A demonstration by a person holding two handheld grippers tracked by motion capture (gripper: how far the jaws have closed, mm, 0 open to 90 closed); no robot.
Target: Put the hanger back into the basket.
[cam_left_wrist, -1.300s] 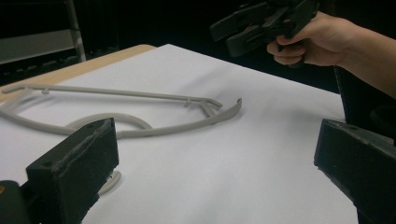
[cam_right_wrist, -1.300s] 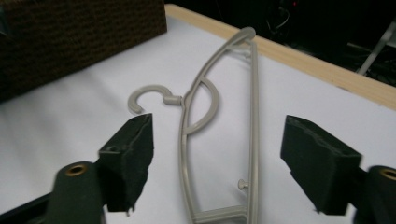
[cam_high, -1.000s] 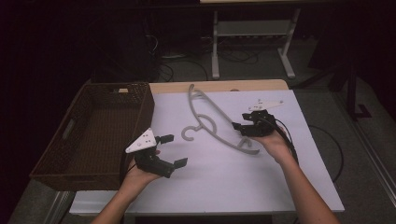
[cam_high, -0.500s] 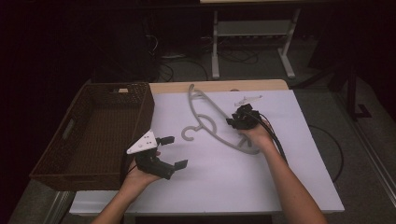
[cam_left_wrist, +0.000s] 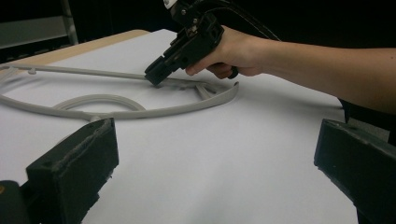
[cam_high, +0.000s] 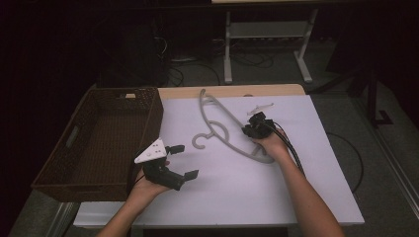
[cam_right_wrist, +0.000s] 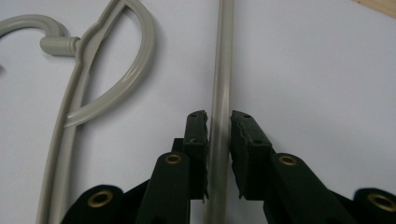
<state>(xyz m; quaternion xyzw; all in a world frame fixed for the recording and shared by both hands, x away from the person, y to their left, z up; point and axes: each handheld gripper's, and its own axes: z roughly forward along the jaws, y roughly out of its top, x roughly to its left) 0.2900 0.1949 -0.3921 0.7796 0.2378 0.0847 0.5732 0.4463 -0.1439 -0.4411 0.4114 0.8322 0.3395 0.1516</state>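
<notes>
I'm closing my right tool (cam_right_wrist: pixel 218 140) around the hanger's straight bar (cam_right_wrist: pixel 223 70) lying flat on the table (cam_high: pixel 306 197), pads flanking it for a lift, while my left tool (cam_high: pixel 183 161) is hanging released nearby.

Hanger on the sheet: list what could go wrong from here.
1. The right tool straddles only the thin straight bar of the hanger, far from its middle, so the hanger may swing or twist when lifted.
2. In the right gripper view a slight gap shows beside the bar, so it could slip.
3. The left tool hangs open and apart, giving no support.
</notes>
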